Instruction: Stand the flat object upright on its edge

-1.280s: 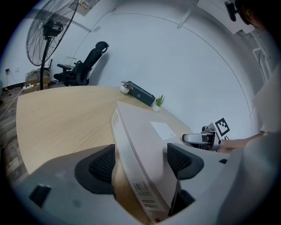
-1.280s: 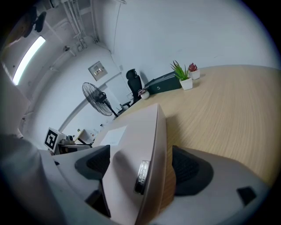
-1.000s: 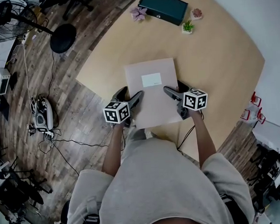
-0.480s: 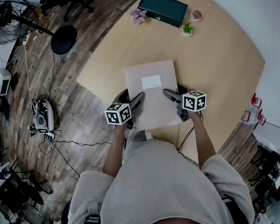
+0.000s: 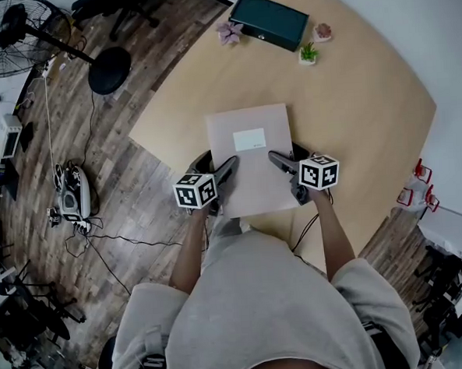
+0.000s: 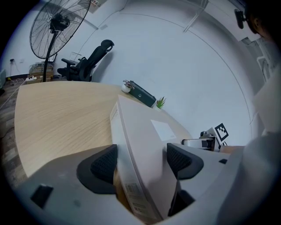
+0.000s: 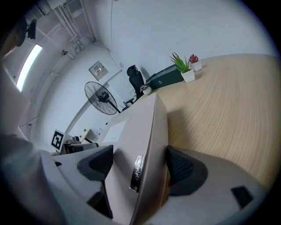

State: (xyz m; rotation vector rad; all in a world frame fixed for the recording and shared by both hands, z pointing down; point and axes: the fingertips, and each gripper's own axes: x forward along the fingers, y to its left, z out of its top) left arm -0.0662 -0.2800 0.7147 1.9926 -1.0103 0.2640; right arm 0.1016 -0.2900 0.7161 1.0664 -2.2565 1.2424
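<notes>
Fingers (image 6: 103, 163) of the left gripper (image 6: 141, 161) and of the right gripper (image 7: 139, 163) are clamped on the near end of the flat beige cardboard box (image 5: 250, 171)
Each gripper takes one near corner of the box, with one pad on the upper face and the other pad against the underside. The box sits at the near edge of the light wooden table (image 5: 351, 102), with its near left corner past that edge. Its broad face, bearing the white rectangular label (image 5: 248, 140), is turned up, so the box is not on edge. Whether the far end touches the table cannot be told. A dark green oblong case (image 5: 269, 19) and a small green potted plant (image 5: 307, 54) stand at the table's far edge, well apart from the box
</notes>
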